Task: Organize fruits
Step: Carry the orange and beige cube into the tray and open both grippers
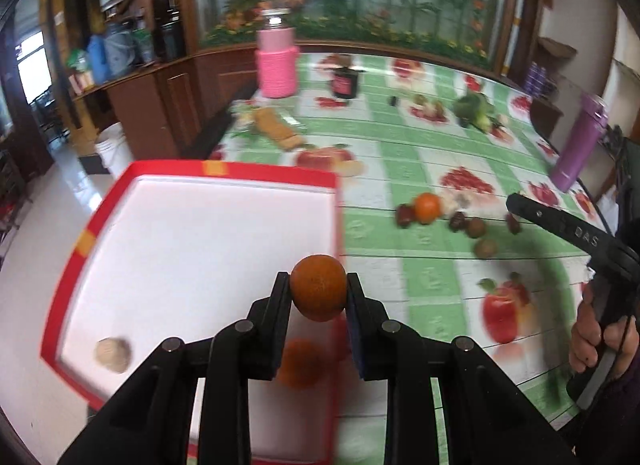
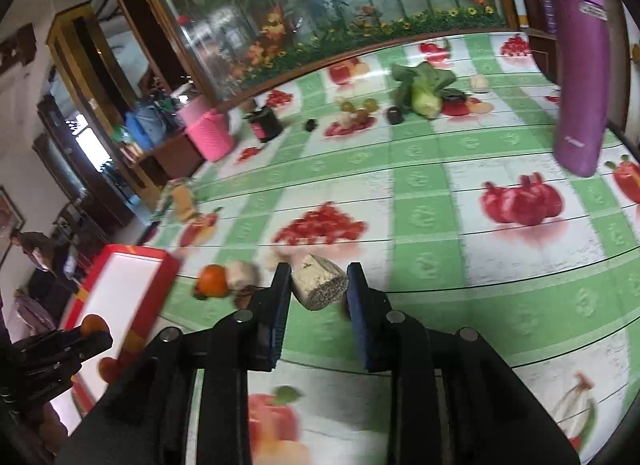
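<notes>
Left tool (image 1: 319, 289) clamped on an orange (image 1: 318, 288) across its middle, held over the right edge of the red-rimmed tray (image 1: 76, 241); another orange (image 1: 298, 363) sits blurred in the tray below it, and a pale round piece (image 1: 113, 354) lies at the tray's near-left. Orange looks firm, lightish, round, so probably rolls on release; pinch across the widest part, moderate squeeze, skin bruises if crushed. Right tool (image 2: 319, 285) closed on a pale cut chunk (image 2: 319, 283) with a rough speckled face, held above the surface (image 2: 460, 249); likely light and crumbly, so grip on the flat sides. Further out: loose orange (image 1: 427, 207) touching small dark fruits (image 1: 476, 227), well apart from the tray. Far side: leafy greens (image 2: 424, 85), purple bottle (image 2: 580, 65), pink container (image 1: 277, 65).
</notes>
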Motion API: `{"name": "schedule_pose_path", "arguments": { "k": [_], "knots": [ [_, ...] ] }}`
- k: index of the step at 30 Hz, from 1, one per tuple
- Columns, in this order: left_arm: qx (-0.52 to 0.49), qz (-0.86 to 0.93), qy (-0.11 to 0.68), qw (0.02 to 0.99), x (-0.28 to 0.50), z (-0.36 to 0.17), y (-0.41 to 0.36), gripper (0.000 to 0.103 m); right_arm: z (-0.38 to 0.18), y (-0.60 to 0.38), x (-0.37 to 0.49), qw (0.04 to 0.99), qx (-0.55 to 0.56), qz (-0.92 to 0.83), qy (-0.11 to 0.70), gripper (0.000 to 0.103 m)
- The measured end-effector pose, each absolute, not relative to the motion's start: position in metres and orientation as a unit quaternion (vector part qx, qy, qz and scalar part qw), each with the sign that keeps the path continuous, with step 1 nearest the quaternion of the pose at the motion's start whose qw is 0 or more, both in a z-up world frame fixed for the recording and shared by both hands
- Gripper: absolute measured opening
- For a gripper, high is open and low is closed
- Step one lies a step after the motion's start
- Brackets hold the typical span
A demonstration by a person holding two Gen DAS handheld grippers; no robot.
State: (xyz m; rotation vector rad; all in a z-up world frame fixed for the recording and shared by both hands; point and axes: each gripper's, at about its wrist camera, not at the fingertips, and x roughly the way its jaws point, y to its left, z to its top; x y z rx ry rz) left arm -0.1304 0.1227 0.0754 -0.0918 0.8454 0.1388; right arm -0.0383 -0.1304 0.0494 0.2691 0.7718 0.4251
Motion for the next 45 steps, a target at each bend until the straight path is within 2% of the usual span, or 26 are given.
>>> {"name": "schedule_pose_path", "arguments": {
  "k": [7, 14, 21, 33, 36, 39, 43, 45],
  "knots": [
    [-0.076, 0.120, 0.419, 0.897, -0.150, 0.060, 0.177, 0.026, 0.051, -0.011, -0.063, 0.865, 0.094, 0.308, 0.386, 0.031],
    [-0.075, 0.144, 0.424, 0.891, -0.151, 0.046, 0.199, 0.026, 0.052, 0.101, -0.091, 0.841, 0.014, 0.364, 0.399, 0.031],
    [-0.068, 0.157, 0.425, 0.889, -0.156, 0.039, 0.207, 0.026, 0.029, 0.130, -0.089, 0.830, -0.026, 0.343, 0.440, 0.031],
    [-0.060, 0.181, 0.440, 0.878, -0.158, 0.030, 0.211, 0.027, 0.021, 0.127, -0.088, 0.827, -0.043, 0.329, 0.453, 0.031],
    [-0.060, 0.186, 0.439, 0.877, -0.160, 0.032, 0.210, 0.032, 0.022, 0.124, -0.088, 0.822, -0.036, 0.334, 0.460, 0.031],
    [-0.057, 0.192, 0.432, 0.879, -0.162, 0.038, 0.208, 0.046, 0.027, 0.115, -0.090, 0.824, -0.023, 0.340, 0.454, 0.033],
    [-0.050, 0.198, 0.422, 0.883, -0.165, 0.046, 0.204, 0.057, 0.041, 0.095, -0.093, 0.836, 0.003, 0.343, 0.429, 0.044],
    [-0.056, 0.196, 0.418, 0.885, -0.168, 0.050, 0.203, 0.061, 0.049, 0.083, -0.095, 0.845, 0.011, 0.340, 0.413, 0.045]
  ]
}}
